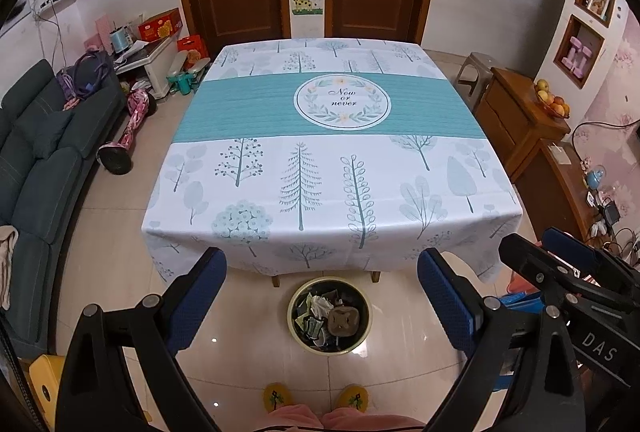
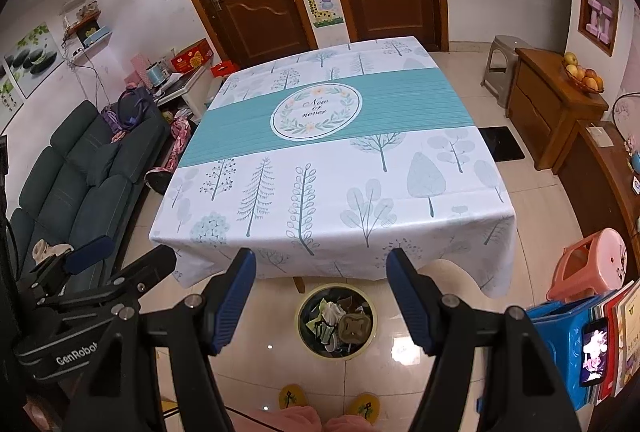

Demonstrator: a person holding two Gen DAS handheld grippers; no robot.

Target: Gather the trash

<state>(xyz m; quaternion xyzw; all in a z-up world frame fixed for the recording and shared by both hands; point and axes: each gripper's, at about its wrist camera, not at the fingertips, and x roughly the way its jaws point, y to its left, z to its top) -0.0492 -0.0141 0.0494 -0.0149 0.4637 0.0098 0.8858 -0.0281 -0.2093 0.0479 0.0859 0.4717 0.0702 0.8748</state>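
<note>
Both hand-held grippers, left [image 1: 322,286] and right [image 2: 321,286], are hanging open and empty above the full bin [image 1: 329,315]; reaching lower risks knocking it over.

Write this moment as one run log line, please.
left hand-held gripper open, empty | right hand-held gripper open, empty | trash bin full, on floor by table

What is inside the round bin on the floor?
The trash bin holds crumpled white paper, a brown lid-like piece and wrappers. Whatever lies beneath that pile is covered.
</note>
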